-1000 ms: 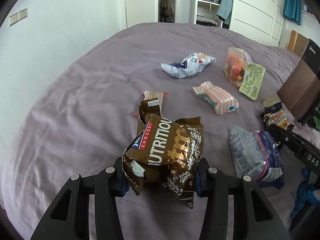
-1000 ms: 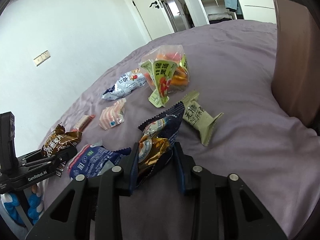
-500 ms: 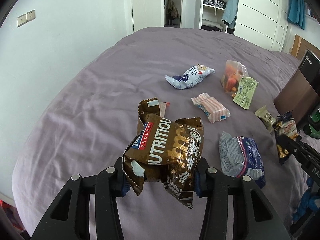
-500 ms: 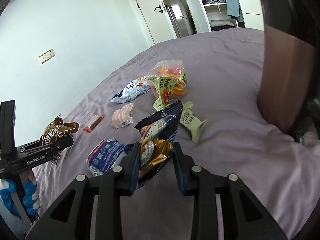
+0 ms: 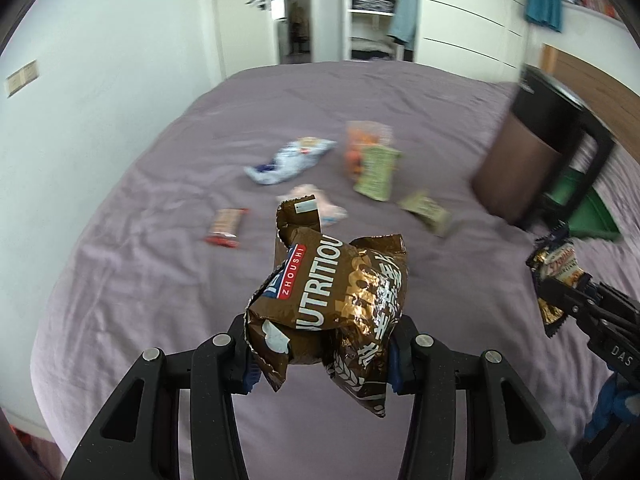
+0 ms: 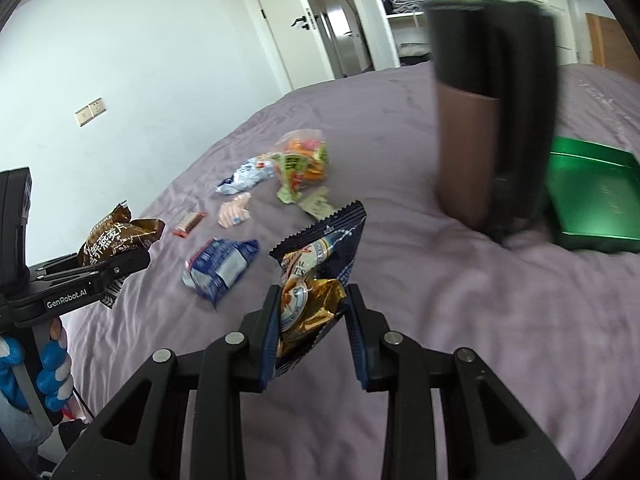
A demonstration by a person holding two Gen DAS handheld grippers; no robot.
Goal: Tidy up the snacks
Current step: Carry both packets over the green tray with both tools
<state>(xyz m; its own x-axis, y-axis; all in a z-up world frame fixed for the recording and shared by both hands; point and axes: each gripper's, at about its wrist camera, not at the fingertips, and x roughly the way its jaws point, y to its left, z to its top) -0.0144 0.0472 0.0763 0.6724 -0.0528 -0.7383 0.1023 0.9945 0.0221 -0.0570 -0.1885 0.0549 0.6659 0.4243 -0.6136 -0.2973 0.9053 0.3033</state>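
Note:
My left gripper (image 5: 322, 354) is shut on a brown oat snack bag (image 5: 336, 292) and holds it well above the purple bed (image 5: 160, 264). It also shows at the left of the right wrist view (image 6: 116, 236). My right gripper (image 6: 312, 328) is shut on a dark blue and gold snack packet (image 6: 320, 264), held above the bed. That packet shows at the right of the left wrist view (image 5: 556, 276). A dark box with a brown side (image 6: 492, 120) stands beside a green tin tray (image 6: 592, 200).
Loose snacks lie on the bed: a blue-white bag (image 6: 220, 264), a pink striped pack (image 6: 234, 214), a small red bar (image 6: 189, 223), a pale blue bag (image 6: 246, 176), an orange candy bag (image 6: 304, 158) and a green packet (image 6: 318, 206). A wall is at left.
Both grippers have risen higher above the bed with their snacks. The views have swung right, so the dark box and green tray now show more fully.

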